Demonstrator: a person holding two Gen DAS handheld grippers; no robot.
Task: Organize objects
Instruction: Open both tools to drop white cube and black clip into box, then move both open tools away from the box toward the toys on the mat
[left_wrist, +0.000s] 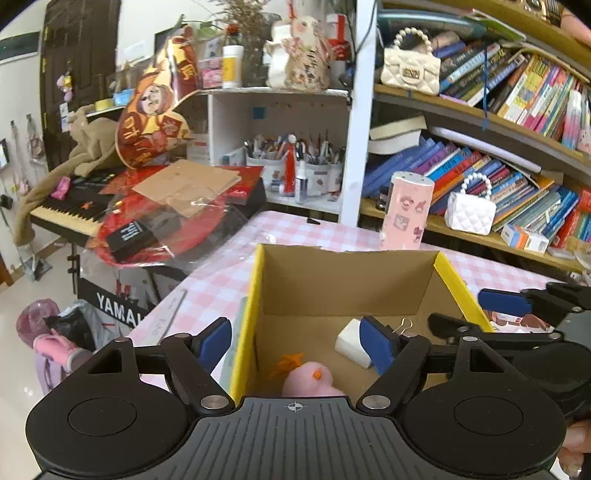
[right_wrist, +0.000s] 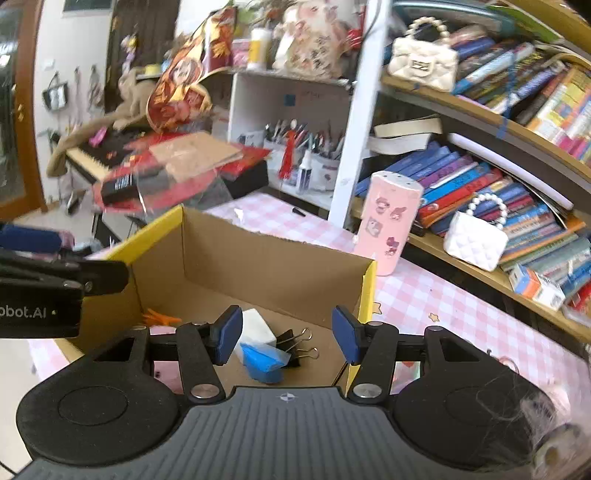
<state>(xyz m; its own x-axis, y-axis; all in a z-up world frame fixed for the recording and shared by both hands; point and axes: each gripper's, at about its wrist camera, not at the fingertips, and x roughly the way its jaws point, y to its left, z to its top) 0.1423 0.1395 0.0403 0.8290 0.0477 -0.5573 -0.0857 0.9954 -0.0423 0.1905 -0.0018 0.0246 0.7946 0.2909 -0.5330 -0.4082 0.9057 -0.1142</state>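
Observation:
An open cardboard box with a yellow rim (left_wrist: 458, 280) stands on the pink checked tablecloth. In the left wrist view a pink plush duck (left_wrist: 314, 380), a white block (left_wrist: 351, 343) and a binder clip (left_wrist: 404, 326) lie inside it. My left gripper (left_wrist: 297, 345) is open and straddles the box's left wall, holding nothing. My right gripper (right_wrist: 288, 339) is open above the box floor, over a blue wrapped piece (right_wrist: 264, 360), the white block (right_wrist: 258, 326) and black binder clips (right_wrist: 299, 347). Nothing touches its pads. An orange tuft (right_wrist: 159, 317) shows at the box's left.
A pink stickered tumbler (left_wrist: 406, 210) (right_wrist: 391, 221) stands behind the box. Bookshelves with a white quilted purse (right_wrist: 474, 240) run along the right. A cluttered keyboard piano (left_wrist: 70, 214) sits at the left. The other gripper's fingers (left_wrist: 504, 301) reach in at the box's right rim.

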